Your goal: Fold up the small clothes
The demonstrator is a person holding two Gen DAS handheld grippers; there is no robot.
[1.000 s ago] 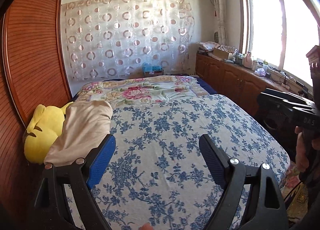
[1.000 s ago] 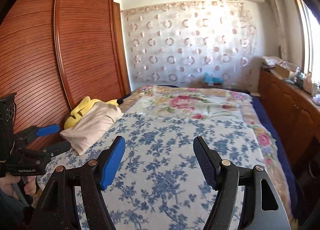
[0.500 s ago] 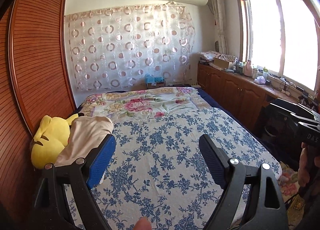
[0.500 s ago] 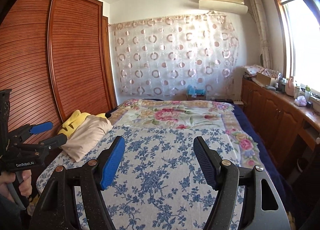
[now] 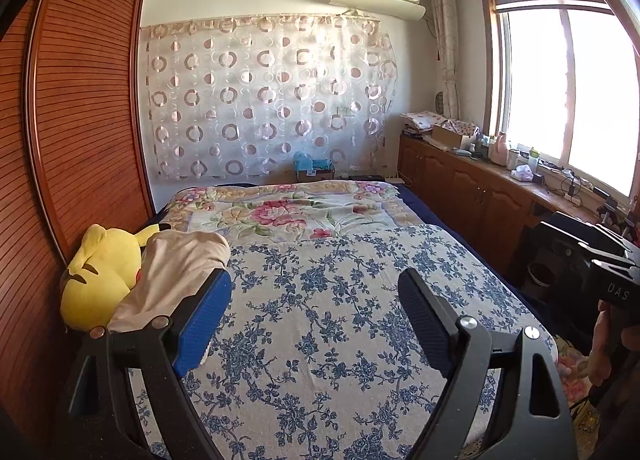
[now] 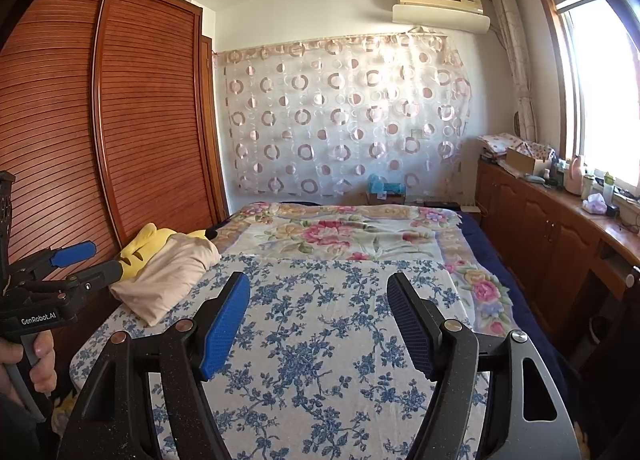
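Both tools hang above the near end of the bed, over its blue-flowered white cotton cover (image 6: 320, 340), and neither has anything in it: the left tool (image 5: 316, 312) has its jaws spread wide on empty air, and the right tool (image 6: 318, 320) stands parted and empty too, touching no cloth. The one piece that looks like clothing, a crumpled beige cloth garment (image 6: 168, 280), lies well off at the bed's left edge, draped over a yellow plush toy (image 5: 100, 276) against the slatted wooden wardrobe (image 6: 140, 120). As I judge it, a careless pinch there could catch the toy with the cloth, or drag both off the edge. Further back lies a pink-flowered blanket (image 6: 340, 232).
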